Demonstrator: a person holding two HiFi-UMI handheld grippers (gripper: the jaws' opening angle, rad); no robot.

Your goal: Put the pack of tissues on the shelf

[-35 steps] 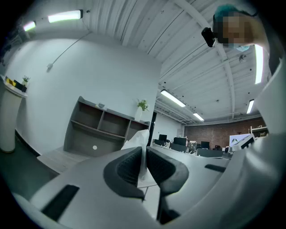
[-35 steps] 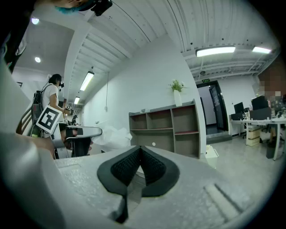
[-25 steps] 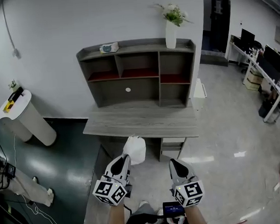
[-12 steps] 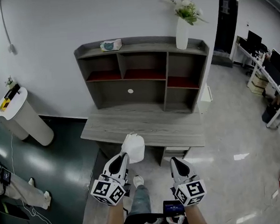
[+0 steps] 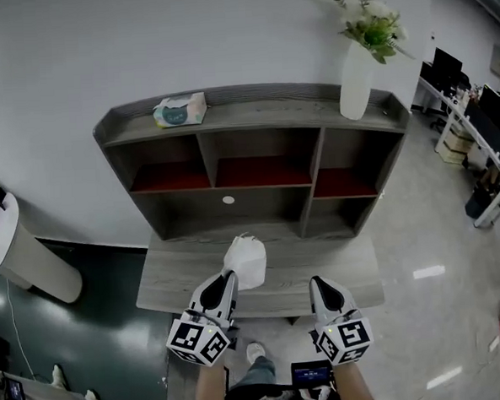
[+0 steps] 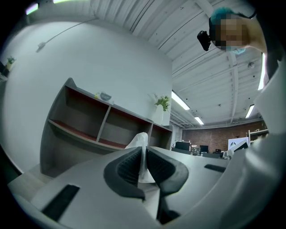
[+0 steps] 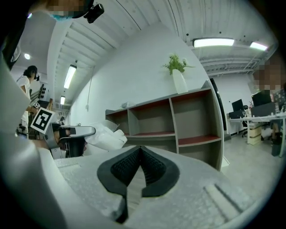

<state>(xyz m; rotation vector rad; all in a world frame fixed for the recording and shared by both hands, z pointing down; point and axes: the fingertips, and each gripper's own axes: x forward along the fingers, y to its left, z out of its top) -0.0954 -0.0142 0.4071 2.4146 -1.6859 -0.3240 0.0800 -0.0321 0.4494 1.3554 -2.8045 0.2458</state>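
Pinched by a thin fold btwn ribbed black pads (image 6: 127,164) of left gripper (image 5: 226,281): soft, crinkly white pack of tissues (image 5: 245,259), held above grey wood-grain desk (image 5: 166,280), in front of shelf (image 5: 253,119) w/ boxy open compartments, red-lined floors. Right gripper (image 5: 322,285) alongside, ribbed pads pressed together, nothing btwn. On shelf top: squat tissue box (image 5: 179,111) at left, tall smooth white vase (image 5: 357,80) w/ flowers (image 5: 373,25) at right.

shelf (image 5: 256,165) closer, pack of tissues (image 5: 245,261) now above desk (image 5: 177,277)
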